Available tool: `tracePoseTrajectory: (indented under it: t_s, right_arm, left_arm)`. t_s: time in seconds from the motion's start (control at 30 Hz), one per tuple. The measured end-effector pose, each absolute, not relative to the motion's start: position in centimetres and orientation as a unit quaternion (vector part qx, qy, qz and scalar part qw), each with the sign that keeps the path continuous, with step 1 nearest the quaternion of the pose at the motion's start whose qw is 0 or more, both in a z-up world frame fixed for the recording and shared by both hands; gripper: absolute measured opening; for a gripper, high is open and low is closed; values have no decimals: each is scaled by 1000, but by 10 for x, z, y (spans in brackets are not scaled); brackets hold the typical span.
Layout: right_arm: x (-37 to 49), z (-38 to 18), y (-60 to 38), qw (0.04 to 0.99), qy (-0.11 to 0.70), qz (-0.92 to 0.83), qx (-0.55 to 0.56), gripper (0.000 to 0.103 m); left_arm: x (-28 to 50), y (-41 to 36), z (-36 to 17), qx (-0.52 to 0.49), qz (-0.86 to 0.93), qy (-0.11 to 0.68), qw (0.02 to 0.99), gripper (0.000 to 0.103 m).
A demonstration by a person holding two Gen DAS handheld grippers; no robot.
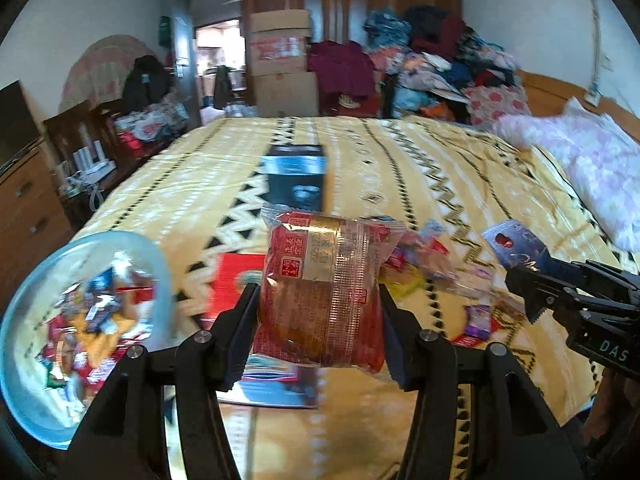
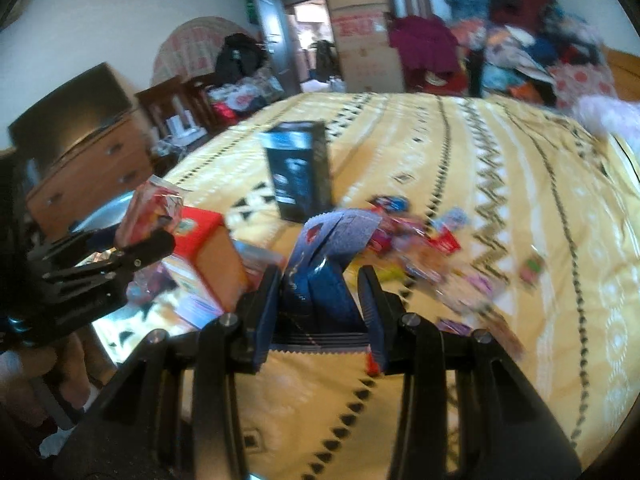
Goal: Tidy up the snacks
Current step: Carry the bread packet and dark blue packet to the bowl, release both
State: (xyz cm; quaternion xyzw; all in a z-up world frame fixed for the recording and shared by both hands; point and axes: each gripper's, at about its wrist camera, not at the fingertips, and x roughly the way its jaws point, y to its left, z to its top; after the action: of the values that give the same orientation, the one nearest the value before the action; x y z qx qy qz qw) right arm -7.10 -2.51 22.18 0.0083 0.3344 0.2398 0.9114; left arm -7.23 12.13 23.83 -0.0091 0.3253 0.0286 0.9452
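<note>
My left gripper (image 1: 318, 300) is shut on a red and gold wrapped pastry packet (image 1: 324, 292), held above the bed. It shows from the side in the right wrist view (image 2: 148, 240) with the same packet (image 2: 154, 210). My right gripper (image 2: 320, 280) is shut on a blue snack packet (image 2: 328, 256); it shows in the left wrist view (image 1: 524, 284) with the packet (image 1: 516, 244). A clear blue-rimmed bowl (image 1: 24, 360) holding several snacks sits at the lower left. Loose snacks (image 1: 424, 264) lie scattered on the yellow bedspread (image 1: 400, 160).
A black box (image 1: 298, 178) stands upright mid-bed. A red box (image 2: 200, 248) and flat packages lie near the bowl. A pink pillow (image 1: 580, 160) is at the right. Piled clothes (image 1: 432, 56) and cardboard boxes (image 1: 280, 64) are behind the bed, wooden drawers (image 1: 28, 208) to the left.
</note>
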Motion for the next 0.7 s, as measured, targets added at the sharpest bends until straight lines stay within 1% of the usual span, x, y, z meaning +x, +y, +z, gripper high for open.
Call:
tracePoseTrajectory:
  t_s: [0.47,0.7]
  right_arm:
    - [-60,273,112,887,291,357,-34,40]
    - [-53,295,193,857,282,427,-51,40]
  left_arm:
    - [-103,260,266,-64,138,293,944,57]
    - [-115,350,278,-97,191,282,935,57]
